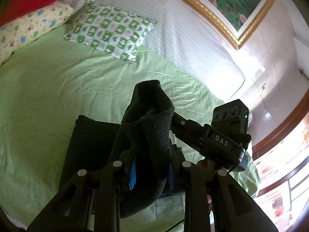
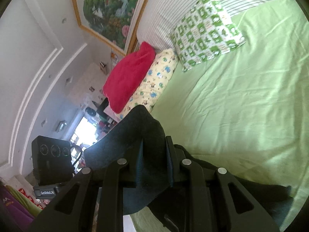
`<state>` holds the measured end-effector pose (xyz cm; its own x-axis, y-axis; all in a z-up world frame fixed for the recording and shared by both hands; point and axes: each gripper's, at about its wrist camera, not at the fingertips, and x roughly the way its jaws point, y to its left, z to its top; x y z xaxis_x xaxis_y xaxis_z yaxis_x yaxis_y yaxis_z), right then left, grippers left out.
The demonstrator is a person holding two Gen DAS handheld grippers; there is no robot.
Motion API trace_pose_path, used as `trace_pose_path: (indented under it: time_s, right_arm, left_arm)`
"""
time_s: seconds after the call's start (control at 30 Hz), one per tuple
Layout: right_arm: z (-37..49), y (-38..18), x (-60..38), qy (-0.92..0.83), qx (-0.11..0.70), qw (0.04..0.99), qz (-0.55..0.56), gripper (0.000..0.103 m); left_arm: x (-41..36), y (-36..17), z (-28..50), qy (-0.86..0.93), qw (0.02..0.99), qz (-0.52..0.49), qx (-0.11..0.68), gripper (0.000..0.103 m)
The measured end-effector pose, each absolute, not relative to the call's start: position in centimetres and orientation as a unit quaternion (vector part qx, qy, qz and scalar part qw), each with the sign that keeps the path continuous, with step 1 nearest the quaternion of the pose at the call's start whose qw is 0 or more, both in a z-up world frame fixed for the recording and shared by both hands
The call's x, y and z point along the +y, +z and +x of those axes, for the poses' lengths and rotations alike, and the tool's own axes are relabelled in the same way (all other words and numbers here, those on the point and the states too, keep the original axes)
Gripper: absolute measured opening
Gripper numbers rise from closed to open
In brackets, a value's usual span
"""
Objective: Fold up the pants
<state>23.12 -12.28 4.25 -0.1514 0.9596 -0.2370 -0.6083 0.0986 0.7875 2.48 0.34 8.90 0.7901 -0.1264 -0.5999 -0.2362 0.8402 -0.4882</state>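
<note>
The pants (image 1: 90, 147) are dark, fleecy fabric lying partly on the green bedsheet (image 1: 58, 96). My left gripper (image 1: 151, 166) is shut on a bunched edge of the pants and lifts it above the bed. The right gripper's body and camera (image 1: 229, 127) show just to its right. In the right wrist view my right gripper (image 2: 154, 166) is shut on another part of the pants (image 2: 139, 133), held up off the sheet (image 2: 241, 106). The left gripper's camera block (image 2: 52, 162) shows at the left. Both fingertip pairs are buried in the fabric.
A green-patterned pillow (image 1: 110, 31), a yellow cartoon pillow (image 1: 29, 29) and a red cushion (image 2: 129, 77) lie at the head of the bed by a striped headboard (image 1: 173, 29). A framed flower painting (image 1: 231, 2) hangs on the wall.
</note>
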Motion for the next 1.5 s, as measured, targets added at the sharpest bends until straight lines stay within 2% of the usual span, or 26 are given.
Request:
trace_pose_path:
  time_s: [0.57, 0.63, 0.7, 0.77, 0.93, 0.97, 1.1, 1.13, 1.5]
  right_arm:
    - [24.4, 0.6, -18.1, 0.589, 0.423, 0.648, 0.23, 0.023]
    - [24.5, 0.3, -18.6, 0.586, 0.423, 0.651, 0.235, 0.024]
    - [24.6, -0.3, -19.2, 0.572, 0.429, 0.656, 0.241, 0.03]
    - [24.9, -0.6, -20.0, 0.562, 0.433, 0.659, 0.248, 0.03]
    - [25.0, -0.2, -23.2, 0.533, 0.42, 0.682, 0.274, 0.031]
    - [24.9, 0.0, -24.0, 0.526, 0.417, 0.687, 0.279, 0.033]
    - [24.1, 0.5, -26.5, 0.495, 0.412, 0.706, 0.294, 0.077]
    - [23.8, 0.7, -26.8, 0.492, 0.41, 0.708, 0.295, 0.081]
    - [20.3, 3.1, -27.2, 0.47, 0.408, 0.748, 0.23, 0.084]
  left_arm:
    - [-4.6, 6.2, 6.5, 0.001, 0.903, -0.219, 0.369, 0.027]
    - [-5.1, 6.0, 6.8, -0.006, 0.905, -0.211, 0.37, 0.031]
    - [-5.5, 5.7, 7.2, -0.016, 0.903, -0.204, 0.377, 0.042]
    - [-6.0, 5.3, 7.5, -0.032, 0.901, -0.202, 0.382, 0.049]
    - [-8.1, 4.6, 7.7, -0.046, 0.902, -0.168, 0.395, 0.056]
    - [-8.4, 4.6, 7.7, -0.049, 0.902, -0.164, 0.396, 0.059]
    - [-9.2, 4.7, 7.3, -0.07, 0.899, -0.166, 0.4, 0.067]
    - [-9.2, 4.7, 7.1, -0.073, 0.898, -0.168, 0.4, 0.067]
    - [-6.2, 6.6, 4.5, -0.061, 0.898, -0.217, 0.378, 0.074]
